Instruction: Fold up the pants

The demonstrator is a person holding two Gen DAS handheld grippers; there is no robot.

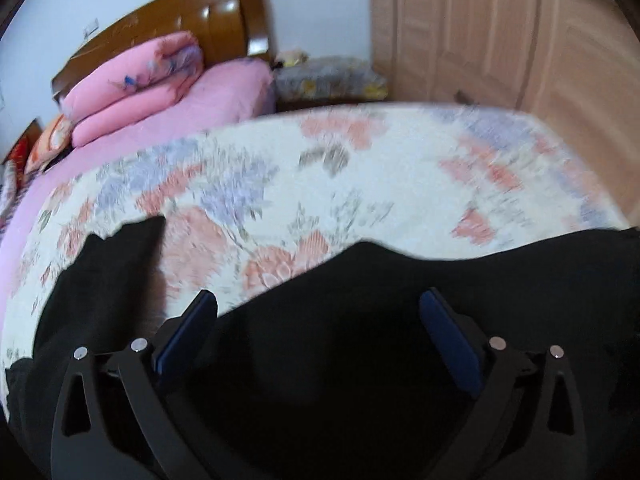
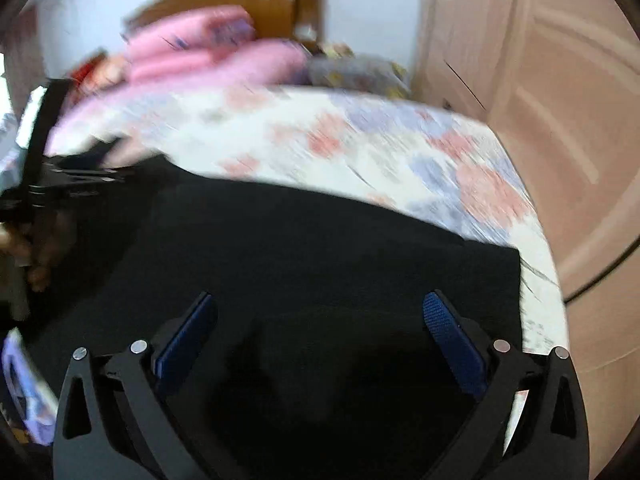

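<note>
Black pants (image 1: 360,340) lie spread on a floral bedspread (image 1: 320,176), filling the lower part of the left wrist view; one narrow piece (image 1: 120,256) reaches up at the left. My left gripper (image 1: 318,304) hangs open just above the cloth, with blue pads (image 1: 188,332) wide apart and nothing between them. In the right wrist view the pants (image 2: 300,260) cover the near side of the bedspread (image 2: 360,140), their right edge near the bed's side. My right gripper (image 2: 320,308) is open over the cloth. The left gripper (image 2: 72,172) shows at the far left, held by a hand (image 2: 32,248).
Folded pink quilts (image 1: 136,84) and pillows sit at the head of the bed before a brown wooden headboard (image 1: 192,16). A cluttered nightstand (image 1: 328,76) stands beside it. Wooden wardrobe doors (image 1: 500,28) run along the right. The bed's right edge (image 2: 548,264) drops off close by.
</note>
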